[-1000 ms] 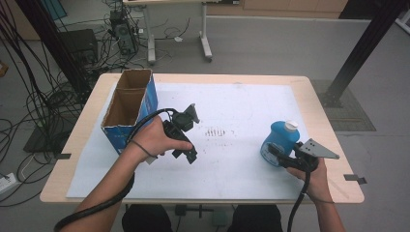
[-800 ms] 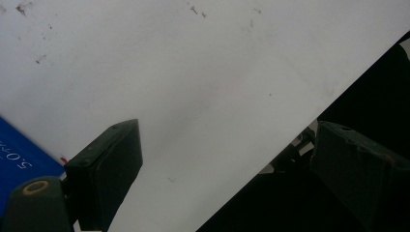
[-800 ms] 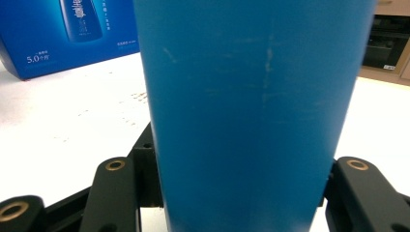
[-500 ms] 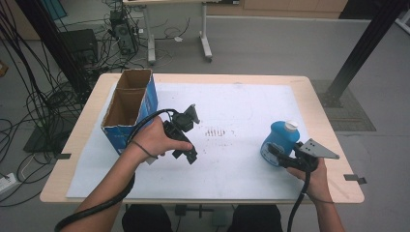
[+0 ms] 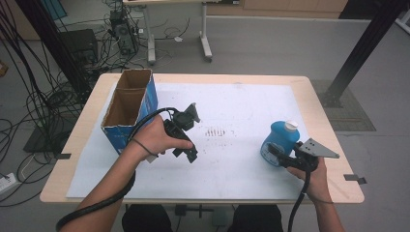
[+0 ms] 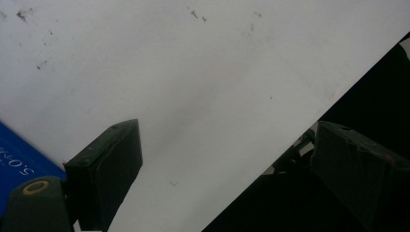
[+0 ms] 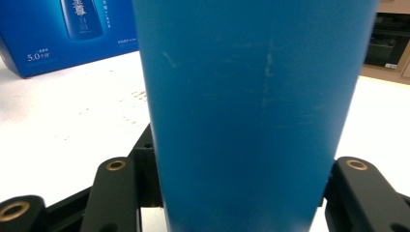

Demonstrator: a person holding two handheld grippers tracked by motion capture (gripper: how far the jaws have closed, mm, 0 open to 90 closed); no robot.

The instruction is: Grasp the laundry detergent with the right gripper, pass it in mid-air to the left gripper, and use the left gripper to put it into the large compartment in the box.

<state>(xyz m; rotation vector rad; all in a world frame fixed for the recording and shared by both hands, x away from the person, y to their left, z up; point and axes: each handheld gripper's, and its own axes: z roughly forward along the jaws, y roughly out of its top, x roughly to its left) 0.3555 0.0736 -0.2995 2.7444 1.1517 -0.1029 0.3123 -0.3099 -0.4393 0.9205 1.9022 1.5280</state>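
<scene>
A blue bottle (image 5: 281,140) with a white cap stands upright at the right of the white sheet (image 5: 241,101). My right gripper (image 5: 273,153) is shut on the bottle's lower body from the near side. In the right gripper view the bottle (image 7: 251,111) sits between the two jaws, which press its sides. My left gripper (image 5: 186,152) is held in a hand over the sheet's left-middle, tilted down, open with nothing in it. In the left gripper view its fingers (image 6: 109,169) stand wide apart over bare white sheet.
An open cardboard box (image 5: 126,108) with blue sides stands at the table's left, just left of the left hand; its blue side (image 7: 67,34) lies beyond the bottle. The wooden table (image 5: 203,77) has cables, a desk frame and a black post on the floor behind.
</scene>
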